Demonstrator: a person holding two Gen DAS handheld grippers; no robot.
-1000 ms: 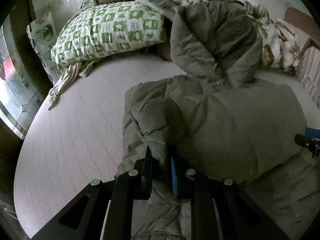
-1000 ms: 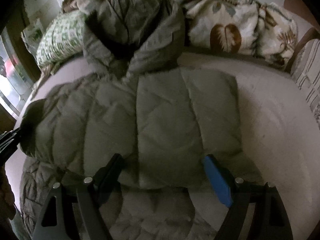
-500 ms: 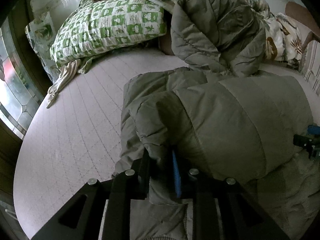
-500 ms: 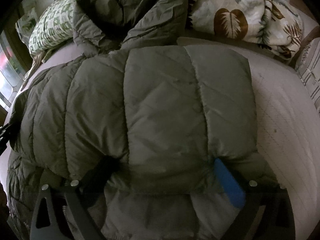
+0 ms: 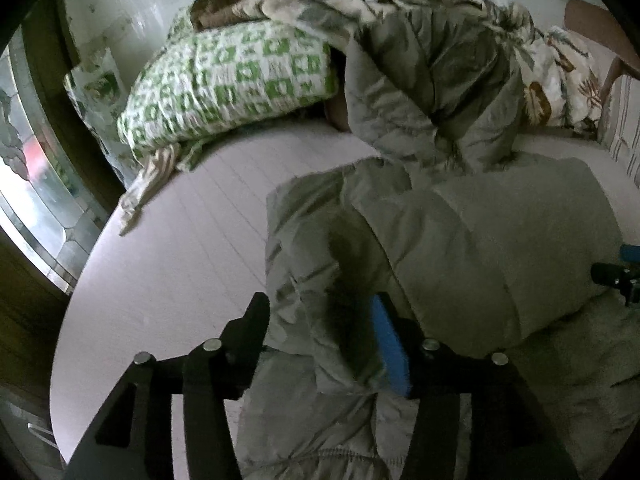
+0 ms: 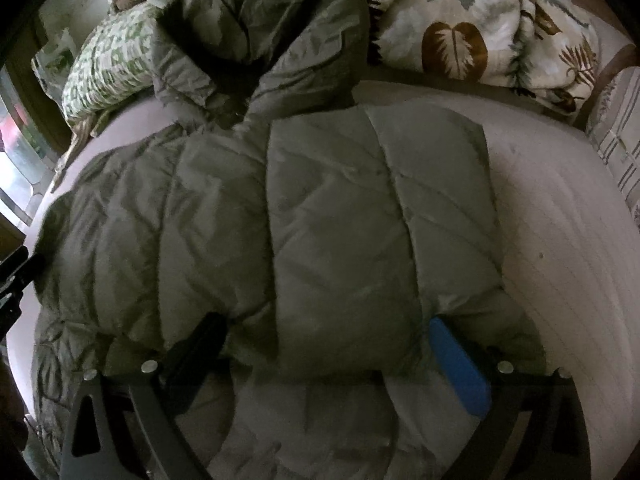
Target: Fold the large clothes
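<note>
A grey-green quilted hooded jacket (image 6: 328,216) lies on the bed, its lower part folded up over its body, the hood (image 6: 256,24) at the far end. In the left wrist view the jacket (image 5: 480,240) fills the right half. My left gripper (image 5: 320,316) is open, its jaws apart around the folded left edge of the jacket. My right gripper (image 6: 324,340) is open wide, its fingers on either side of the fold's near edge. The right gripper's tip also shows in the left wrist view (image 5: 616,272).
A green-and-white pillow (image 5: 232,80) lies at the head of the bed on the left. A leaf-print blanket (image 6: 480,32) is bunched at the back right. The pale mattress (image 5: 168,248) is bare left of the jacket. A window (image 5: 32,184) is at far left.
My left gripper has opened and let go of the jacket's folded edge. The folded part has settled down onto the jacket's body. My right gripper stayed open and drew back a little.
</note>
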